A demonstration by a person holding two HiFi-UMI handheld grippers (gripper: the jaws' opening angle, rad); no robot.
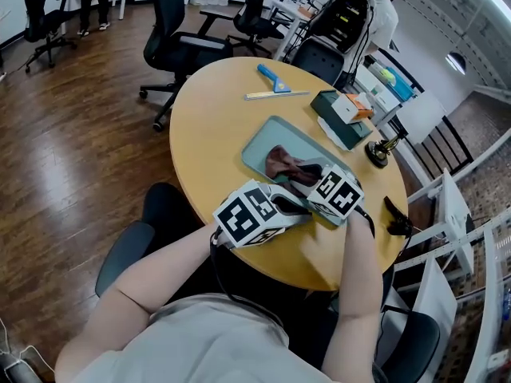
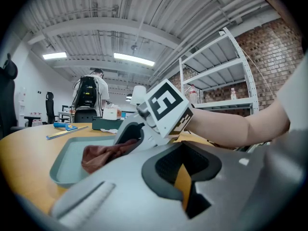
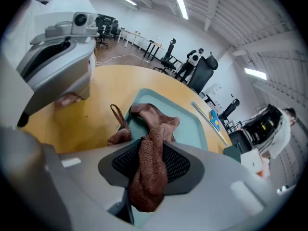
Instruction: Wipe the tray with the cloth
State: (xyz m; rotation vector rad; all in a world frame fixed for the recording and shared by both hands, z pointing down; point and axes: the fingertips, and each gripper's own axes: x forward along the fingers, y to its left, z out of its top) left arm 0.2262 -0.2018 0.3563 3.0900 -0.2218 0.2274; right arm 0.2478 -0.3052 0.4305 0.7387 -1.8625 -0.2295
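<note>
A teal tray [image 1: 259, 146] lies on the round wooden table [image 1: 207, 126]. A brown cloth [image 1: 281, 163] sits crumpled in it. My right gripper [image 1: 309, 176] reaches over the tray's near end and is shut on the cloth [image 3: 149, 167]; one end is pinched between the pads and the rest trails onto the tray [image 3: 192, 129]. My left gripper [image 1: 294, 208] hovers just left of the right one, at the tray's near edge. Its jaws stand a narrow gap apart with nothing between them [image 2: 185, 186]. The left gripper view shows the tray [image 2: 67, 158], the cloth [image 2: 103, 155] and the right gripper [image 2: 130, 134].
A blue scraper [image 1: 275, 78] and a ruler [image 1: 275, 95] lie at the table's far side. A dark green box [image 1: 339, 122] with a small carton on it sits right of the tray, with black tools [image 1: 379, 152] beyond. Office chairs [image 1: 172, 50] ring the table.
</note>
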